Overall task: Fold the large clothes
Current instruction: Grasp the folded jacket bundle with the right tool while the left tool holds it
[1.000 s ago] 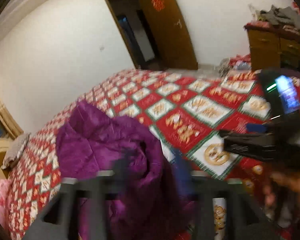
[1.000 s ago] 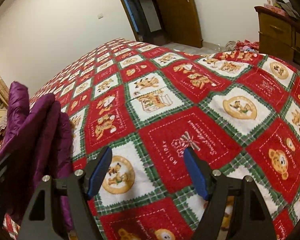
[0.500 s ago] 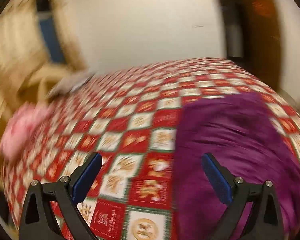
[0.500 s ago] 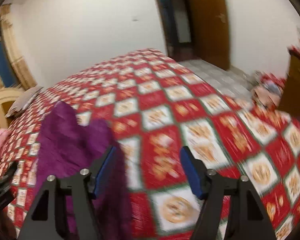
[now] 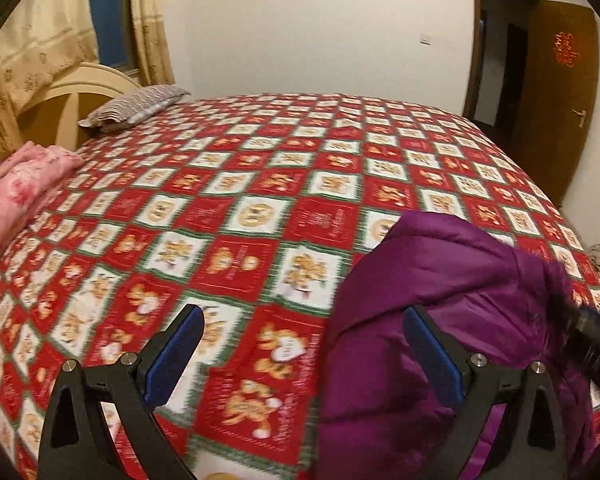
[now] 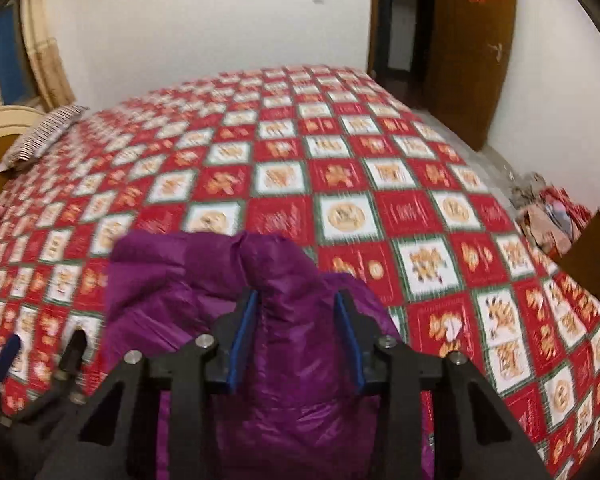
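Observation:
A purple padded jacket (image 5: pixel 452 280) lies bunched at the near edge of a bed with a red, white and green patchwork quilt (image 5: pixel 260 184). My left gripper (image 5: pixel 300 348) is open and empty over the quilt, with the jacket against its right finger. In the right wrist view the jacket (image 6: pixel 204 276) fills the near middle. My right gripper (image 6: pixel 296 332) is partly closed, with a raised fold of the jacket between its fingers; the pads are close to the fabric. The left gripper (image 6: pixel 40 344) shows at the lower left there.
A striped pillow (image 5: pixel 136 106) and a pink folded blanket (image 5: pixel 16 192) lie at the head end by the cream headboard (image 5: pixel 60 92). A brown door (image 6: pixel 468 48) stands open at the far right. Clutter (image 6: pixel 548 216) lies on the floor by a wooden cabinet (image 6: pixel 596 248).
The left gripper let go of the jacket, opened and swung left. The right gripper moved left over the jacket and narrowed around a fold of it.

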Demonstrator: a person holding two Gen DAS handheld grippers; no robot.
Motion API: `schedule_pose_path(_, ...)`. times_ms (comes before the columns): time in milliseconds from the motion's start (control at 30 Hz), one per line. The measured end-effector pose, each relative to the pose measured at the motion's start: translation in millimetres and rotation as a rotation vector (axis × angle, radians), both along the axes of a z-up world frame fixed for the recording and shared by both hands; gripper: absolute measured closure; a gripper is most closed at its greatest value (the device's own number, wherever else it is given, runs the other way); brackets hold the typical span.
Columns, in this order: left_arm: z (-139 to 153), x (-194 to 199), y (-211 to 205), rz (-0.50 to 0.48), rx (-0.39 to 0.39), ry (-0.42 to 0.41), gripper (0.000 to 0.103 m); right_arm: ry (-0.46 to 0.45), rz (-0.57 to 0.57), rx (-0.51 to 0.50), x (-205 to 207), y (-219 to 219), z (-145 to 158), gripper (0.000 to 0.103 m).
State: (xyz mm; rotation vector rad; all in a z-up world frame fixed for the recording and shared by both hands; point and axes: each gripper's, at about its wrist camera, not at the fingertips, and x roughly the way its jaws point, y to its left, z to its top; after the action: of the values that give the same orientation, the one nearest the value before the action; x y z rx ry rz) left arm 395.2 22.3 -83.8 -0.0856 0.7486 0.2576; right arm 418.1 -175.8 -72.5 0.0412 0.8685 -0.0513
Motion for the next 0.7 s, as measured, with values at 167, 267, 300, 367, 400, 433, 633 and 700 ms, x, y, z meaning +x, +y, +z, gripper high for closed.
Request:
schedule_pose_path(167, -17.6, 11.4, -34.6, -0.079, -0.003, 0.018, 0.003, 0.035, -0.078, 0.034, -15.1, -46.0, -33.0, 0.06)
schedule_pose_path(267, -22.0, 13.0, -62.4, -0.109, 0.107, 0.028, 0.003, 0.029, -0.104, 0.086, -22.8, -63.0, -41.1, 0.06)
schedule_pose_path(300, -19.1, 12.5, -67.8, -0.107, 0.141, 0.035, 0.003, 0.013, -0.1, 0.132, -25.3, -68.1, -40.3, 0.06)
schedule_pose_path(367, -7.8, 7.7, -73.0, -0.131, 0.124, 0.002, 0.003, -0.003, -0.081, 0.209, -28.3, -75.2, -36.8, 0.06)
schedule_pose_path(400, -3.5, 6.1, -74.3, -0.141, 0.116, -0.019, 0.003, -0.017, -0.074, 0.24, -30.2, -77.5, -35.4, 0.06)
schedule_pose_path(433, -1.3, 6.3, -76.0, -0.146, 0.117, -0.027, 0.003, -0.034, -0.067, 0.274, -32.3, -80.7, -35.5, 0.06)
schedule_pose_path(633, -36.4, 24.8, -83.2, -0.132, 0.102, 0.036, 0.003, -0.102, -0.065, 0.394, -42.2, -93.0, -61.2, 0.06)
schedule_pose_path(700, -38.7, 21.9, -86.3, -0.128, 0.114, 0.012, 0.003, -0.128, -0.06, 0.383, -43.8, -91.5, -63.8, 0.06)
